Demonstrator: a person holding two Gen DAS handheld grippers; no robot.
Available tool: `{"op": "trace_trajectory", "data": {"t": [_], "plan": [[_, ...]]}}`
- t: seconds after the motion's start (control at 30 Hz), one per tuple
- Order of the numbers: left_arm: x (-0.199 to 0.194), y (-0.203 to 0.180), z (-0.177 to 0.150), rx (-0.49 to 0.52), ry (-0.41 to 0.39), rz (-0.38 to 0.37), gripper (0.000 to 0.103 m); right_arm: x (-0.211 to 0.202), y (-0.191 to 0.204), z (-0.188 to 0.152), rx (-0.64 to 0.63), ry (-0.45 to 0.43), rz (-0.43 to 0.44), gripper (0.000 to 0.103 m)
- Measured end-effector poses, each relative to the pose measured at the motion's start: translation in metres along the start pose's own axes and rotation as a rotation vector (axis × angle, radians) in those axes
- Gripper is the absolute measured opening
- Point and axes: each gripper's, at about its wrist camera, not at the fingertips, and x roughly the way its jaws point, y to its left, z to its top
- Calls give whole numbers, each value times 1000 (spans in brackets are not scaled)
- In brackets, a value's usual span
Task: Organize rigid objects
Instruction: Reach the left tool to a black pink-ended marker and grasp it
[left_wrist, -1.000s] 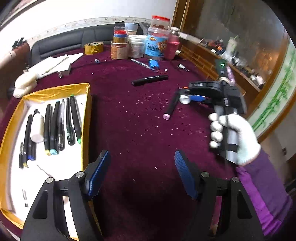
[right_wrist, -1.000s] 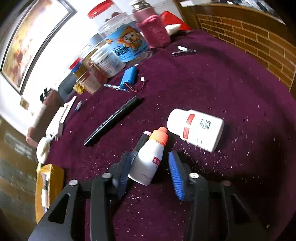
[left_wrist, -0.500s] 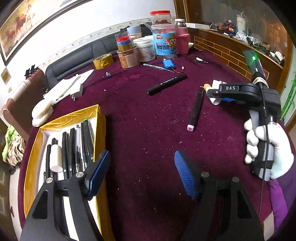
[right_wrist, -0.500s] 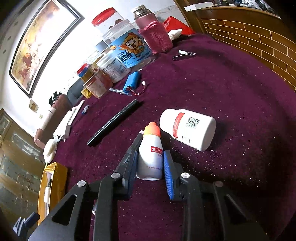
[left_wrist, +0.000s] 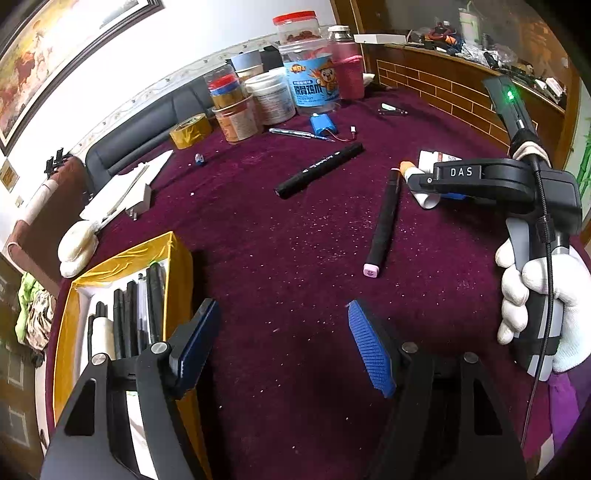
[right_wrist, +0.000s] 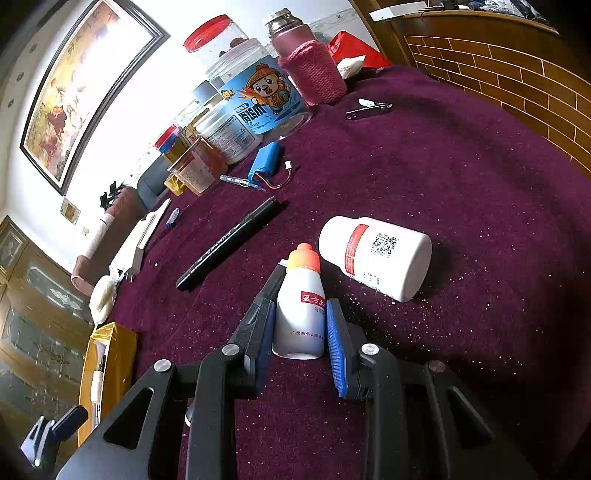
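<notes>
My right gripper (right_wrist: 301, 306) is shut on a small white bottle with an orange cap (right_wrist: 301, 314), held just above the maroon cloth. In the left wrist view the same bottle (left_wrist: 408, 167) pokes out of that gripper at the right, which a white-gloved hand (left_wrist: 535, 291) holds. My left gripper (left_wrist: 281, 310) stands open over bare cloth, nothing between its fingers. A black marker with a pink end (left_wrist: 384, 221) lies ahead of it, and a longer black marker (left_wrist: 319, 170) lies further back. The gold box (left_wrist: 177, 266) with several pens sits at the left.
A white pill bottle (right_wrist: 376, 254) lies on its side right of the held bottle. Jars and tubs (left_wrist: 303, 92), a tape roll (left_wrist: 190, 131), a blue battery pack (left_wrist: 323, 125), a thin pen (left_wrist: 295, 133) and nail clippers (right_wrist: 369, 109) crowd the far side. Papers (left_wrist: 125, 192) lie at the far left.
My right jaws closed onto the small bottle, which went from tilted to straight between the pads. My left gripper drifted and rolled, bringing the markers closer in its view.
</notes>
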Motion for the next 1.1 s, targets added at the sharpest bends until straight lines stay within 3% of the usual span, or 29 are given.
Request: {"op": "trace_trajectory", "data": {"t": [0.2,0.33,0.47,0.8,0.93,1.03,1.07,1.1], "plan": [[13,-5,5,-1,29,-41,71,0,-1,0,6,3,6,24],[27,-5,15,-44,58,-164,71,1,-2,1,15,6,14,24],[45,-13,30,-61,63,-220,71,1,-5,2,28,9,28,24],[89,-55,54,28,66,-206,71,1,-7,2,43,9,46,24],[92,-64,61,83,-1,-166,75,1,-9,3,55,10,58,24],[93,-63,62,80,-12,-200,74,1,-9,3,57,10,61,24],[94,-59,61,64,-4,-224,71,1,-9,3,57,10,61,24],[96,-53,61,41,7,-269,57,1,-9,3,57,10,61,24]]}}
